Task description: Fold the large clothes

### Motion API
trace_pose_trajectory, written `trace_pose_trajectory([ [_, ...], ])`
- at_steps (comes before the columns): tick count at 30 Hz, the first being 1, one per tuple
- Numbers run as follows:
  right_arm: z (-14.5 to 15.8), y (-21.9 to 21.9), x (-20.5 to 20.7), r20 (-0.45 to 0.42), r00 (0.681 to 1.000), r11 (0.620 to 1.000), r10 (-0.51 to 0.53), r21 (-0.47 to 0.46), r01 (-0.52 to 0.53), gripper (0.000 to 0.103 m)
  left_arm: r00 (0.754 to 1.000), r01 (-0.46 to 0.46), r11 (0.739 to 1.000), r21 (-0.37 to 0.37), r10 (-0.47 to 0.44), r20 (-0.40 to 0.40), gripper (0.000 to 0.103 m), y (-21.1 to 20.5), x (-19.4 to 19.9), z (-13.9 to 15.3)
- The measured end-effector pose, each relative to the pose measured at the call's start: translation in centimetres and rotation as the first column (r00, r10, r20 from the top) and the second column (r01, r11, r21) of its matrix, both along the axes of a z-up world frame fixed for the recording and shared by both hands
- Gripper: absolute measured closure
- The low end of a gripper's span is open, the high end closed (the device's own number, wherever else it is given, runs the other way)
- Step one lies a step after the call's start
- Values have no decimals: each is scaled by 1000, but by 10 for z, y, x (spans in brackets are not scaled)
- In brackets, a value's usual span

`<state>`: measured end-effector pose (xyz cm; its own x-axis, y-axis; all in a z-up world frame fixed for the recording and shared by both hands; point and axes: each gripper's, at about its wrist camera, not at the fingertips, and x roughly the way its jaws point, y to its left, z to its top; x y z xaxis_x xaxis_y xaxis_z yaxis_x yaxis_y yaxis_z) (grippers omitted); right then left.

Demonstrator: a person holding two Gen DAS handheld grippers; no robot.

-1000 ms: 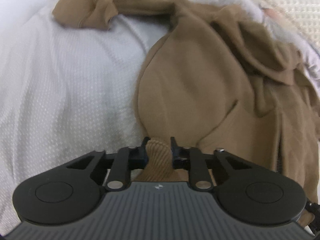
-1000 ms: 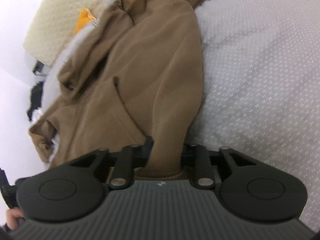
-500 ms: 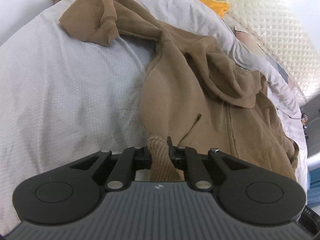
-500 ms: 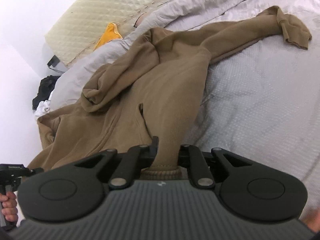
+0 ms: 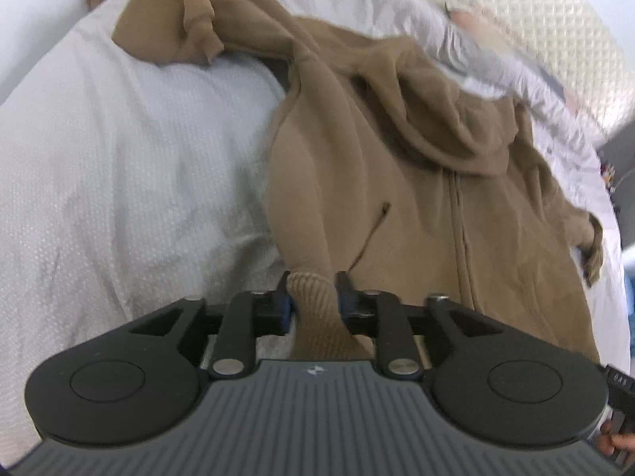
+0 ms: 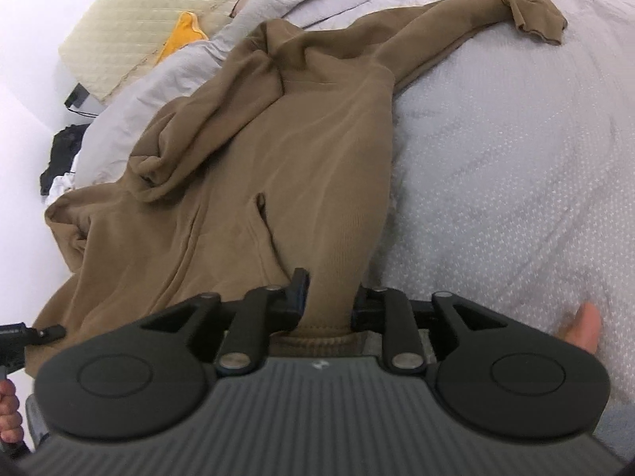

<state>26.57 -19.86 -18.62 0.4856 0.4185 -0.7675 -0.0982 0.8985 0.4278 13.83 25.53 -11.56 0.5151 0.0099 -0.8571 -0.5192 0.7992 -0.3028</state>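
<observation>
A tan zip hoodie (image 5: pixel 397 198) lies spread on a white bed (image 5: pixel 119 158), hood (image 5: pixel 456 127) bunched near the top and one sleeve (image 5: pixel 178 12) reaching to the far left. My left gripper (image 5: pixel 313 295) has the ribbed hem corner between its fingers; its jaws are opening, and the cloth still fills the gap. In the right wrist view the hoodie (image 6: pixel 297 139) runs up from my right gripper (image 6: pixel 331 297), whose jaws are opening too, with the other hem corner still pinched between them. The far sleeve cuff (image 6: pixel 528 12) lies at the top right.
A crumpled grey duvet (image 6: pixel 158 91) borders the hoodie at the back, with a cream quilted panel (image 6: pixel 131 20) and a yellow item (image 6: pixel 184 35) beyond. Dark clothes (image 6: pixel 59 154) sit at the far left. A thumb (image 6: pixel 583 325) shows beside the right gripper. White sheet (image 6: pixel 516 158) spreads to the right.
Both grippers have risen and drawn back with the hem, so the whole hoodie and both sleeves show. The left jaws stand slightly wider around the ribbed hem.
</observation>
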Motion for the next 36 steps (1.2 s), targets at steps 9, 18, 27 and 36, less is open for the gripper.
trace_pose_trajectory([
  [9,34,-1,1,153,988,1000,2,-13,0,26,993,69,997,35,-72,96,33,-11,-7,45],
  [18,23,65,44,250,967,999,41,-30,-35,28,977,95,994,62,-105,184,28,-54,106,34],
  [27,-38,83,64,274,954,984,120,-158,-78,28,971,112,992,63,-123,207,24,-85,229,-18],
  [36,-56,91,87,326,938,987,113,-143,-70,28,984,27,987,155,-53,168,57,-91,308,-69],
])
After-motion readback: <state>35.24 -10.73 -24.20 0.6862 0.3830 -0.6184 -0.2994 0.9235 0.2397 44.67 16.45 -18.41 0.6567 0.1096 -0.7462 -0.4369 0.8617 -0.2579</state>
